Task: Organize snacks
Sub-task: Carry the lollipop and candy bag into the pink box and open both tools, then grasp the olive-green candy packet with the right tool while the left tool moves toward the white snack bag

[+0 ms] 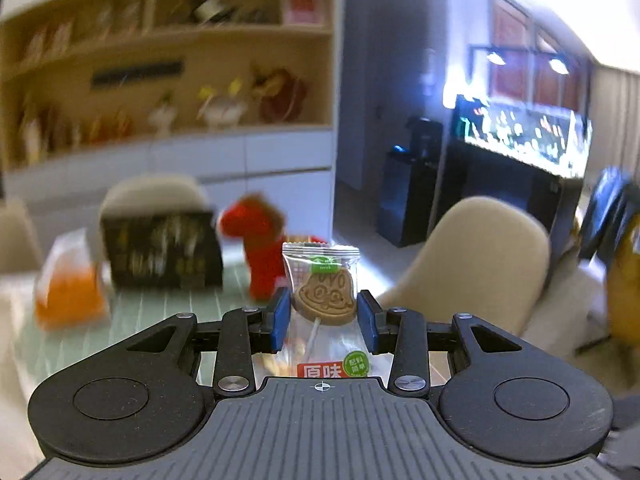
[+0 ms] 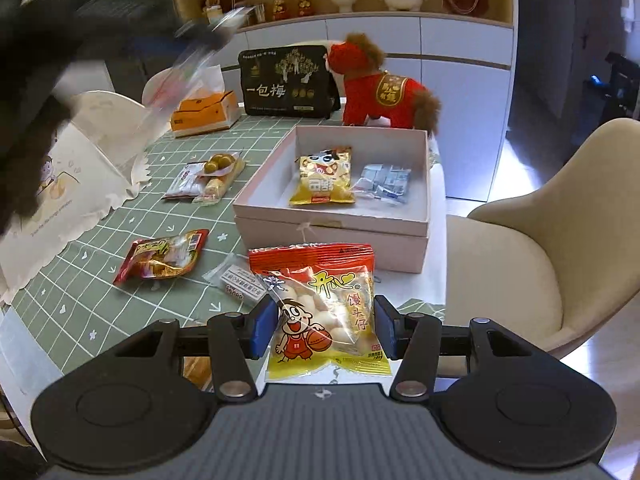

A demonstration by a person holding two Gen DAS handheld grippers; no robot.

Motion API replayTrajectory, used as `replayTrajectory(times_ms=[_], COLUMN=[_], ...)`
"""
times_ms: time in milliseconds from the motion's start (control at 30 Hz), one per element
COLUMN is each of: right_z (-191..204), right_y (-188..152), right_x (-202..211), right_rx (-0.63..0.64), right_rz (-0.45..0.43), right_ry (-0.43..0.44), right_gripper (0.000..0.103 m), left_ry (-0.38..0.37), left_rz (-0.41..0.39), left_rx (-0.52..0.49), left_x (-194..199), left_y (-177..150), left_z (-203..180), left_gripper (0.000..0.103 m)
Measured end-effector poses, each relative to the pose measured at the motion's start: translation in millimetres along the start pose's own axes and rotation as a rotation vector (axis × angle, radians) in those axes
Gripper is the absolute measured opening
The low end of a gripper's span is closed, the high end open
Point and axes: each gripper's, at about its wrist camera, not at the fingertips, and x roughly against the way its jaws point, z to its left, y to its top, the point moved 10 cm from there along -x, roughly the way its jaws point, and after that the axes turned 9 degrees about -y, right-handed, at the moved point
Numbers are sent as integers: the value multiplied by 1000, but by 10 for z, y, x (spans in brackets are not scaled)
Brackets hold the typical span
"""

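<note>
carrying two snacks at once, left gripper clamped on a cookie lollipop and right gripper pinching a puff bag, both probably need dropping into the open box just ahead.

Red plush horse on the checked tablecloth — beige chair beside
</note>
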Motion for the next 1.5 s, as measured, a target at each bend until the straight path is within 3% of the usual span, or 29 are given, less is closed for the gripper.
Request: replayTrajectory(times_ms=[67, 133, 300, 367, 500, 633, 767, 800, 833, 867, 900, 933, 1100, 1200, 1300, 1500], right_z=[-30, -65, -171, -207, -227, -196, -154, -154, -155, -157, -157, -139, 482, 1122, 1721, 2165], right_y=[-22, -64, -192, -246, -210, 219, 886, 1077, 1246, 1364, 1449, 1496, 1573, 1628, 1697, 1844], right_x=[-6, 0, -49, -110, -238, -211, -239, -294, -397, -537, -695, -809, -1085, -1256, -1592, -2434], right_rx=[-7, -19, -66, -81, -89, -95, -72, -67, -62, -53, -50, -53, -6, 65, 103, 65], right_rz=[8, 16, 38, 57, 73, -19, -128, -151, -157, -133, -94, -63, -5, 24, 107, 225], right_ry=[-4, -13, -27, -35, -52, -57, -80, -93, -118, -149, -182, -195, -77, 6, 100, 16], right_gripper=[51, 51, 51, 51, 51, 51, 52, 54, 72, 83, 89, 88, 88, 88, 88, 88], left_ry=[1, -28, -73, -85, -128, -142, -132, -132, -127, -119, -100, -75, 75, 114, 131, 108], left_rz=[56, 140, 265, 264, 130, 35, 101, 133, 167, 200, 230, 253, 331, 332, 321, 292], left_rx=[-62, -48, 175, 276, 345, 371, 499, 539, 577, 608, 634, 648, 696, 718, 682, 685], left_x=[-323, -666, -1117, -1117, -917, -587, -370, -337, -305, -264, -202, -113, 377, 563, 747, 1048], left_y=[45, -66, -623, -770, -571, -262, -583, -755, -953, -1146, -1359, -1519, -2160, -2298, -2285, -2359], left_z=[-63, -68, 122, 221, 355, 504, 633, 652, 669, 683, 712, 733, 1032, 1282, 1458, 1623], left_gripper=[42, 45, 45, 42, 42, 42, 42, 42, 42, 42, 42, 42, 42, 42, 42, 42])
